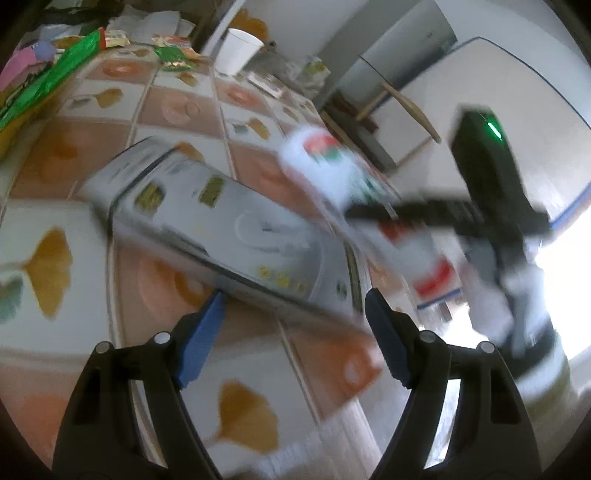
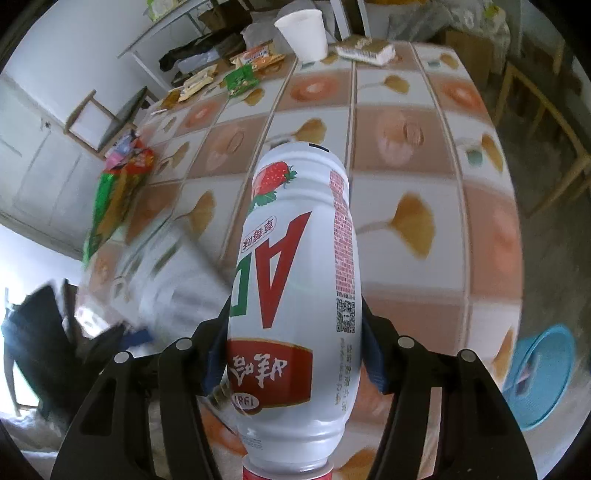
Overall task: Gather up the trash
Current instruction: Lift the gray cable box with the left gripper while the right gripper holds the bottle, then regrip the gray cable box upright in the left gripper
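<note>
The right gripper (image 2: pixel 293 354) is pinching a white drink bottle (image 2: pixel 295 288) with a strawberry on its label. The blue pads press on both sides of the bottle's body, near the end with the cap, and the bottle points away from the camera with its bottom toward the far side of the bench (image 2: pixel 424 184). It seems to be lifted clear of the bench, probably so that it can be carried to the blue basket (image 2: pixel 543 376), which stands on the floor to the right, below the edge of the bench.

The left gripper (image 1: pixel 295 332) is spread, and nothing is between its blue pads. It points down at a long grey box (image 1: pixel 207 218) that lies flat on the bench, just in front of the fingers. The jaws stand about as wide as the box is narrow, so the box is likely the next thing to be picked.

More trash waits farther away: a white paper cup (image 2: pixel 304 33) stands upright near the far edge, some snack wrappers (image 2: pixel 240 79) lie beside it, and a green packet (image 1: pixel 44 88) lies at the left side. The pictures are blurred, so small details cannot be read.
</note>
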The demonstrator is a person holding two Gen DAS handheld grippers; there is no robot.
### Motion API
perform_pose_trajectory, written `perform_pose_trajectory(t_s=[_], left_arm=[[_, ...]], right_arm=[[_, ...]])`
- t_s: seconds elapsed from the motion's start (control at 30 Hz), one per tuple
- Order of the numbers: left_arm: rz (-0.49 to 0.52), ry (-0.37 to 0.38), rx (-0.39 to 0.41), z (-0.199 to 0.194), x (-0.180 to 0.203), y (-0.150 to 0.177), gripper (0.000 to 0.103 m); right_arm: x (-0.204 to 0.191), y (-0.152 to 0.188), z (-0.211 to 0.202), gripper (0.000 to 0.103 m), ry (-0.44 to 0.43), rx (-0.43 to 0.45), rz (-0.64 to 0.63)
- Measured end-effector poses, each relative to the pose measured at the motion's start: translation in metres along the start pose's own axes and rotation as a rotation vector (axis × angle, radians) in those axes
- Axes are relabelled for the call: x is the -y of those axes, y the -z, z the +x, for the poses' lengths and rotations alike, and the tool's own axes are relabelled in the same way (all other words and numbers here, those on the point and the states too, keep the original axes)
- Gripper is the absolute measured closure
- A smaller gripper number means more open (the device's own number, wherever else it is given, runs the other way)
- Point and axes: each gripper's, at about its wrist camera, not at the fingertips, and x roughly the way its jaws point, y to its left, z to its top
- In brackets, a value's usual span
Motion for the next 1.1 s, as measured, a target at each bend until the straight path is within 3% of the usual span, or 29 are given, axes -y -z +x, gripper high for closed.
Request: perform_pose_trajectory(t_s=[0.33, 0.47, 0.67, 0.93, 1.1], left_arm=[[-0.032, -0.030, 0.039, 0.015, -0.008, -0.040, 0.028], [-0.045, -0.050, 0.054, 0.002, -0.011, -0.035, 0.022], [-0.006, -0.078, 0.021, -0.015, -0.008, -0.019, 0.018], [-0.007, -0.110, -0.030, -0.012, 0.000, -0.019, 0.017], [0.010, -0.189, -0.027, 0.006, 0.017, -0.039, 0.014]], right_arm=[[0.017, 0.063, 0.012, 0.045, -0.237, 0.024, 0.301], [0.034, 0.075, -0.002, 0.045, -0.193, 0.122, 0.376], [0.050, 0.091, -0.016, 0.045, -0.137, 0.199, 0.442], [0.051, 0.091, -0.011, 0.045, -0.104, 0.223, 0.445], [0.050, 0.090, -0.012, 0.045, -0.074, 0.235, 0.422]])
